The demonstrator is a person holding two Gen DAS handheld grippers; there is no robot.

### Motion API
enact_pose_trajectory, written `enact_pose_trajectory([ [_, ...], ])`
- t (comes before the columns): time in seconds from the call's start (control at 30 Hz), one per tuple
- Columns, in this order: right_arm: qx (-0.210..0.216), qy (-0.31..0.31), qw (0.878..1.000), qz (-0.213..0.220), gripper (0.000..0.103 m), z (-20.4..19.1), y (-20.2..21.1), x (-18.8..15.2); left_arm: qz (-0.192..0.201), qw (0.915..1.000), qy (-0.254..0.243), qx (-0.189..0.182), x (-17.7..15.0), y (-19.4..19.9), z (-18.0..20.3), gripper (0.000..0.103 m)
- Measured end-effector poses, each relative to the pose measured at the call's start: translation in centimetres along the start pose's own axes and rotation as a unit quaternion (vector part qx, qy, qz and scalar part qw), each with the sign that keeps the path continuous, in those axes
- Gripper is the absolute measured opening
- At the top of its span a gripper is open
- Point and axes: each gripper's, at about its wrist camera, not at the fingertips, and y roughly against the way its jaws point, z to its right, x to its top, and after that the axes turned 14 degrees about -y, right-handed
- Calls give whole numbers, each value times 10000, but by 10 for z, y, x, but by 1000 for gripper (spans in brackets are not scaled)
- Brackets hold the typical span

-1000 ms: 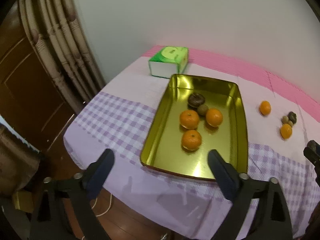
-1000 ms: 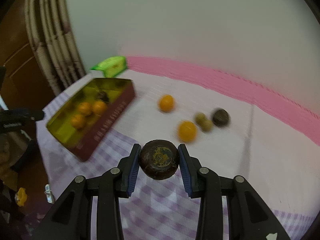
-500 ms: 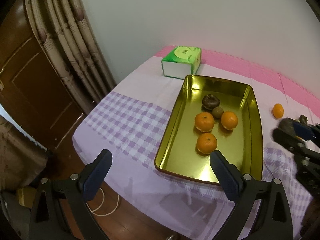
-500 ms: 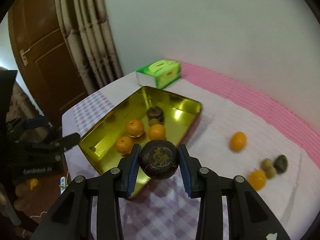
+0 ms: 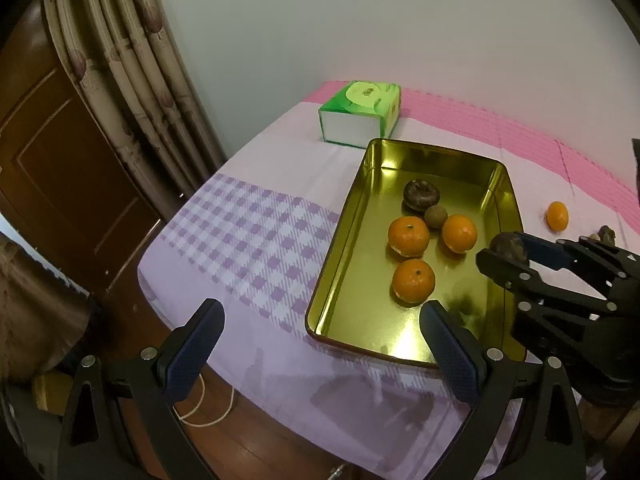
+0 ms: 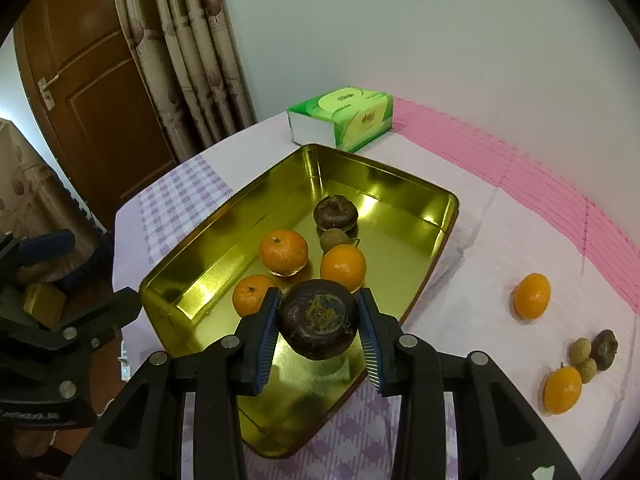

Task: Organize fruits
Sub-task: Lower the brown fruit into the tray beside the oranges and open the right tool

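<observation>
- One dark brown fruit (image 6: 318, 325) sits pinched in the right gripper (image 6: 319, 330), hanging over the near end of the gold tray (image 6: 448, 216), which holds three oranges and two brownish fruits already.
- To do this well, I'd lower it onto the bare tray floor right of the nearest orange (image 6: 252, 295) before letting go, so it doesn't roll or bump.
- Left gripper (image 5: 320, 348) is spread wide with nothing in it, hovering by the worktop (image 5: 256, 240) edge.
- Two oranges and some small fruits wait outside on the cloth.
</observation>
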Motion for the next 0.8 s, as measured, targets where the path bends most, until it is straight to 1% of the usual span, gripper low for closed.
enact_pose_trajectory([
  [0.27,-15,-23,10000,-67,35,0,-10,5,-39,10000,-14,-29,0,-1,0,98],
  [0.8,-9,-72,9999,-94,35,-1,-14,7,-116,9999,7,-69,-1,-5,0,98],
])
